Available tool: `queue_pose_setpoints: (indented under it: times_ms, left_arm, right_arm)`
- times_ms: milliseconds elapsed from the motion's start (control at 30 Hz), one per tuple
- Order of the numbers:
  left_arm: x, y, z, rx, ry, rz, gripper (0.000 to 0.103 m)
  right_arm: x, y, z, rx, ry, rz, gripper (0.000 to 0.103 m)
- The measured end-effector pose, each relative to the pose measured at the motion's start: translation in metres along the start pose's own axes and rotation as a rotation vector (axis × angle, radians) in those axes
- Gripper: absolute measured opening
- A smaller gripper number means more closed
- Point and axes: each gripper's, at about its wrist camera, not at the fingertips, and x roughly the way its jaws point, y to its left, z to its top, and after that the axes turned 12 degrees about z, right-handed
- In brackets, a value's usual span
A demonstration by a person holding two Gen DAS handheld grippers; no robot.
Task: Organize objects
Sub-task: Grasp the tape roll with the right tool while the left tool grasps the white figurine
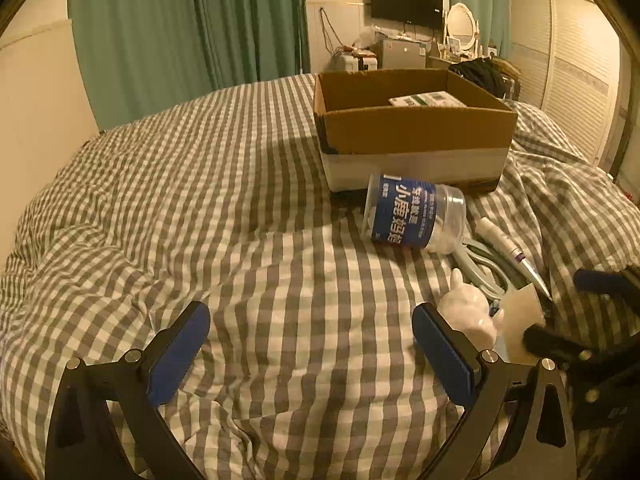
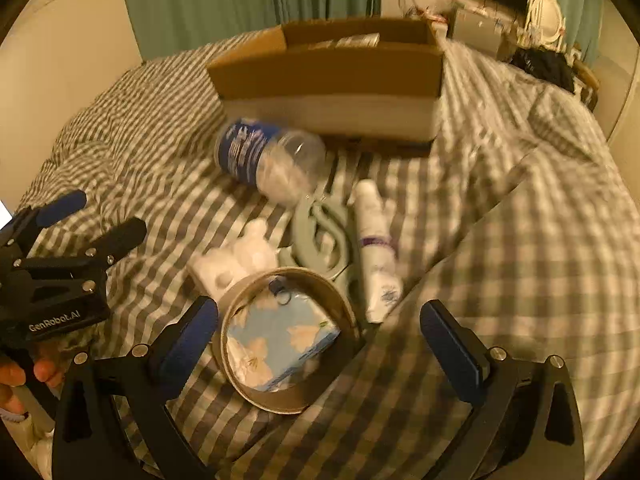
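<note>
Looking along the left tool [image 1: 311, 344], its blue-padded fingers are seen spread wide over the checked bed cover [image 1: 200, 200], nothing held between them. A cardboard box [image 1: 412, 128] is seen at one o'clock on the bed, with a white packet [image 1: 426, 99] lying inside it. Just in front of the box a clear jar with a blue label [image 1: 414, 212] is laid on its side. At three o'clock a white figurine [image 1: 468, 308] is seen beside the tool's right finger, with pale scissors [image 1: 480, 268] and a white tube [image 1: 508, 244] beyond it.

From the right wrist, the right tool [image 2: 320, 340] is likewise held released, its fingers wide apart. Between them, nearer the left finger, a tape roll [image 2: 288, 340] is found on the bed, ringed around a blue floral tissue pack [image 2: 276, 340]. The figurine, scissors and tube are lined up at twelve o'clock, the jar and box farther on. At nine o'clock the left tool is seen, gripped by a hand [image 2: 20, 376].
</note>
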Motion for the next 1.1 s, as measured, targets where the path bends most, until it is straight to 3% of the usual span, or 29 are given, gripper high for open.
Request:
queue_pose_setpoints:
  times_ms: [167,267,300,367,633,833,933,1100]
  left_arm:
    - [0.004,0.002,-0.001,-0.003,0.007,0.001,0.103]
    - [0.008,0.003,-0.003,-0.001,0.018,0.006,0.103]
    - [0.009,0.003,-0.004,0.0,0.022,0.006,0.103]
    - [0.011,0.002,-0.004,-0.001,0.029,0.004,0.103]
    - [0.0,-0.011,0.001,0.033,0.013,-0.016,0.103]
    - [-0.01,-0.036,0.003,0.072,0.008,-0.085,0.103]
    - [-0.006,-0.055,0.002,0.103,0.028,-0.112,0.103]
    - [0.015,-0.082,-0.002,0.152,0.094,-0.109,0.103]
  right_arm:
    - [0.023,0.004,-0.002,-0.001,0.059,0.023,0.101]
    - [0.034,0.009,-0.008,-0.042,0.094,-0.011,0.094]
    - [0.032,0.011,-0.009,-0.05,0.093,-0.005,0.085]
    - [0.026,0.012,-0.008,-0.049,0.087,0.014,0.082]
    - [-0.029,0.011,0.004,-0.055,-0.033,0.033,0.081]
    - [-0.062,0.001,0.019,-0.057,-0.129,-0.023,0.081]
    - [-0.066,-0.004,0.02,-0.067,-0.144,-0.062,0.081]
    - [-0.059,-0.013,0.016,-0.07,-0.124,-0.055,0.081]
